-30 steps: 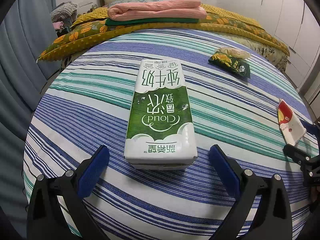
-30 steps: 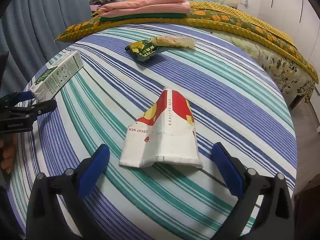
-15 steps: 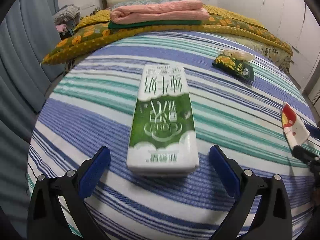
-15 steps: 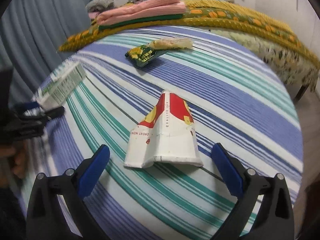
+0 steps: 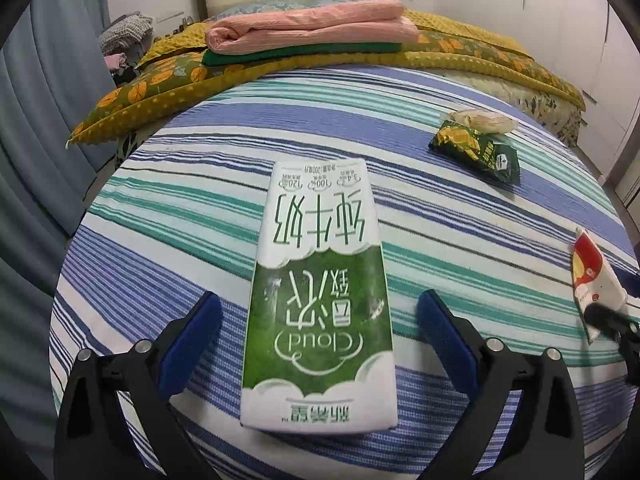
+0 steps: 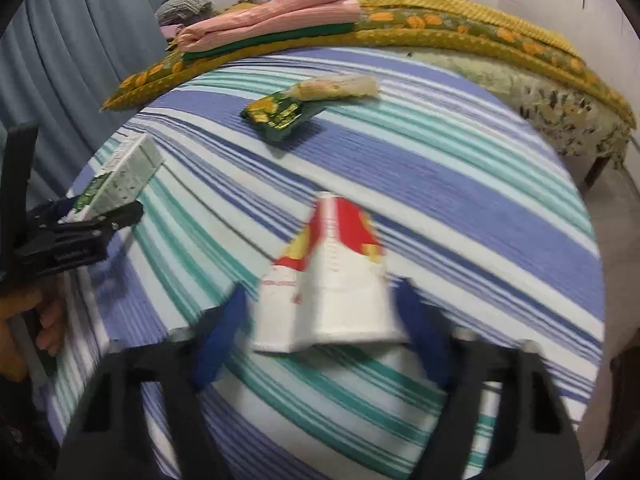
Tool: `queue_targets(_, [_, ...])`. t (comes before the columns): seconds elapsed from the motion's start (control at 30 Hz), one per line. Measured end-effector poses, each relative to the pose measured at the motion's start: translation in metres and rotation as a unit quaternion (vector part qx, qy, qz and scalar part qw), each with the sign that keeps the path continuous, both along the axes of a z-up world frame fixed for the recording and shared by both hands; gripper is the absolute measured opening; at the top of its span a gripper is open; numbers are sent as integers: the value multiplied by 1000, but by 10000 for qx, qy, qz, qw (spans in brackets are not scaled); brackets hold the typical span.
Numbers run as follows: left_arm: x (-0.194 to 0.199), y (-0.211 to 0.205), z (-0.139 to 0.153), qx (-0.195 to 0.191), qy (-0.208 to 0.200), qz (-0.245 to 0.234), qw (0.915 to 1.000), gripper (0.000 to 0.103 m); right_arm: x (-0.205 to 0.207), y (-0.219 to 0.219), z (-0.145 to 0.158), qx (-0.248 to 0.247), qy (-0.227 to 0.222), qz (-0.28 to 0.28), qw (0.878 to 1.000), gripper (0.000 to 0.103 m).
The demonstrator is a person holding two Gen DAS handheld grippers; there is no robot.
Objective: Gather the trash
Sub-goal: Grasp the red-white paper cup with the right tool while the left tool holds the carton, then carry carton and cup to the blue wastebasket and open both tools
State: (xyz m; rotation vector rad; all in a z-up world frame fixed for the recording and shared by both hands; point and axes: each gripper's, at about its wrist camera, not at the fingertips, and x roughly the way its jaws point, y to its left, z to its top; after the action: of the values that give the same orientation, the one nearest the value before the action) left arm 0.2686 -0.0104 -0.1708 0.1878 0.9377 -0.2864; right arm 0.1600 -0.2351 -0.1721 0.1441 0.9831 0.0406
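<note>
A green and white milk carton [image 5: 320, 300] lies flat on the striped tablecloth. My left gripper [image 5: 320, 340] is open, with its blue fingers on either side of the carton's near end, apart from it. The carton also shows in the right wrist view [image 6: 120, 176]. A crushed red and white paper cup [image 6: 328, 288] lies between the blue fingers of my right gripper [image 6: 324, 340]. The fingers stand close to the cup's sides; the view is blurred, so contact is unclear. The cup also shows at the right edge of the left wrist view [image 5: 596, 280].
A green snack packet [image 5: 476, 150] and a clear wrapper [image 5: 484, 120] lie at the far right of the round table [image 5: 160, 240]. Behind is a bed with folded pink and green blankets [image 5: 312, 28]. Curtains [image 5: 36, 120] hang at left.
My left gripper has moved forward so its fingers flank the carton. My right gripper has moved forward around the cup and its fingers have narrowed toward it.
</note>
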Motion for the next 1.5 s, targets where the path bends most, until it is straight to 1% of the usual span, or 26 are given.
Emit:
queue_targets(0.03, [0, -1, 1, -80, -4, -64, 9999, 82, -1, -5, 1, 152, 4, -25, 9999, 48])
queue_targets(0.07, [0, -2, 1, -135, -12, -107, 9999, 75, -2, -9, 2, 236, 14, -61, 9997, 39])
queue_targets(0.13, [-3, -6, 4, -140, -99, -209, 9996, 49, -6, -15, 8, 287, -10, -73, 9996, 36])
queue_targets(0.23, [-10, -12, 5, -163, -88, -262, 9995, 48, -16, -24, 14, 432, -64, -88, 9990, 36])
queue_targets(0.37, [-30, -22, 9, -406, 9, -424, 9983, 48, -31, -40, 21, 643, -164, -202, 9976, 36])
queue_targets(0.5, [-63, -45, 18, -641, 77, -773, 9949, 48, -53, -65, 27, 889, -257, -390, 9949, 36])
queue_targets(0.57, [-80, -62, 24, -784, 150, -971, 9921, 48, -67, -81, 30, 1026, -314, -503, 9930, 36])
queue_targets(0.67, [-107, -95, 33, -932, 202, -1342, 9864, 48, -90, -109, 35, 1091, -415, -710, 9906, 36])
queue_targets(0.77, [-134, -134, 44, -1059, 229, -1771, 9782, 48, -122, -147, 36, 1038, -481, -1077, 9876, 36])
queue_targets(0.83, [-153, -163, 50, -1177, 298, -2068, 9708, 48, -142, -175, 31, 965, -452, -1342, 9852, 36])
queue_targets(0.93, [-179, -207, 56, -1325, 435, -2482, 9586, 48, -171, -217, 16, 863, -300, -1769, 9800, 36])
queue_targets(1.03, [-206, -253, 56, -1335, 552, -2917, 9455, 48, -194, -257, -6, 815, -65, -2129, 9736, 36])
queue_targets(1.17, [-235, -309, 43, -1173, 705, -3335, 9328, 48, -207, -290, -34, 814, 186, -2437, 9662, 36])
queue_targets(1.23, [-243, -333, 32, -1065, 784, -3438, 9297, 48, -209, -304, -51, 853, 337, -2563, 9622, 36])
queue_targets(1.3, [-250, -352, 18, -915, 839, -3492, 9288, 48, -211, -314, -63, 918, 434, -2659, 9587, 36])
queue_targets(1.37, [-251, -372, 1, -784, 978, -3502, 9283, 48, -213, -326, -77, 1019, 528, -2779, 9537, 36])
queue_targets(1.5, [-251, -399, -30, -533, 1110, -3507, 9283, 49, -216, -342, -93, 1184, 582, -2947, 9464, 36])
